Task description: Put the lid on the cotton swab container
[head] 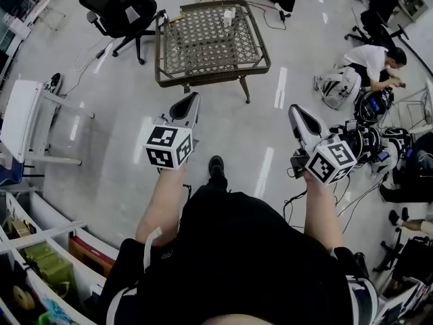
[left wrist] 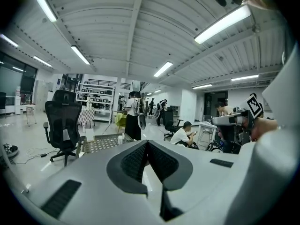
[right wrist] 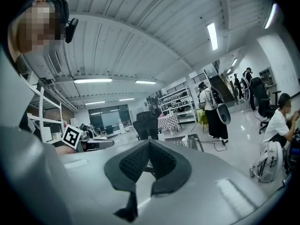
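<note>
Cotton swab container [head: 229, 15] sits on wicker table [head: 203, 80]; left gripper [head: 192, 101] and right gripper [head: 295, 111] clenched, empty.

The person stands on a glossy pale floor [head: 122, 147], holding the left gripper [head: 192, 100] and the right gripper [head: 296, 112] out in front, well apart and both short of a low woven-top table [head: 203, 46]. A small pale object [head: 229, 15] stands near the table's far edge. A black office chair [head: 122, 5] sits beside the table, and a seated person [head: 372, 61] is at the right.
</note>
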`<action>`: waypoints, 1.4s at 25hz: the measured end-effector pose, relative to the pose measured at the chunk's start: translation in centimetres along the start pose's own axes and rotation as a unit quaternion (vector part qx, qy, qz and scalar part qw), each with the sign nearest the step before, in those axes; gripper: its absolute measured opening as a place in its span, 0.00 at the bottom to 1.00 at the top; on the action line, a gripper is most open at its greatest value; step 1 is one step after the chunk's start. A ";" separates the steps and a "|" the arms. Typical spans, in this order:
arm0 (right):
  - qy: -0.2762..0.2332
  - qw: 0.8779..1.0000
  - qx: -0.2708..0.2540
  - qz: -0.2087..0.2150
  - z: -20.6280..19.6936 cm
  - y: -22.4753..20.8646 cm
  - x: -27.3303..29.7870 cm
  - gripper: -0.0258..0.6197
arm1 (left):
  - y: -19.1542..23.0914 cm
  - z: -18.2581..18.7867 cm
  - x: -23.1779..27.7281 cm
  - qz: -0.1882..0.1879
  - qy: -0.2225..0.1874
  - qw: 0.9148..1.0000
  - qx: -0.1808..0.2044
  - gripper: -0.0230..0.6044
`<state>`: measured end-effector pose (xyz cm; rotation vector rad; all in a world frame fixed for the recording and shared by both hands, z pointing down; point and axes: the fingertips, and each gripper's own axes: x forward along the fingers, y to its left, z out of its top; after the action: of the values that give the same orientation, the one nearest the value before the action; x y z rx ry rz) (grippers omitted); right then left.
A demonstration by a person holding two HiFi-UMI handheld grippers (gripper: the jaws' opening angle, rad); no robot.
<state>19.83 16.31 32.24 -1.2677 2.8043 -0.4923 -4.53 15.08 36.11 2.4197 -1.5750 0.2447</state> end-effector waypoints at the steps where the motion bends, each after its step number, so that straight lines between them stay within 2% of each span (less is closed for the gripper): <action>1: 0.005 1.000 -0.001 0.004 0.0 -0.1 1.3 0.05 | 0.8 0.0 0.7 0.001 0.002 1.000 -0.003 0.05; 9: 0.025 0.999 -0.021 0.028 1.3 0.2 11.4 0.05 | 7.1 0.8 5.5 -0.002 0.008 1.000 -0.017 0.05; 16: 0.022 0.999 -0.034 0.037 2.6 1.2 15.7 0.05 | 12.4 2.4 6.3 0.014 -0.005 1.000 -0.026 0.05; 25: 0.016 0.999 -0.019 0.038 3.5 -1.9 18.6 0.05 | 14.3 2.2 8.6 0.023 0.004 0.999 -0.036 0.05; 35: 0.028 0.996 0.012 0.082 3.7 -7.2 25.8 0.05 | 17.0 2.5 14.2 0.056 0.040 0.997 -0.036 0.05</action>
<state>8.34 -8.14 33.56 -1.0246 2.9058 -0.5607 -14.29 -4.68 39.47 2.2423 -1.6564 0.2948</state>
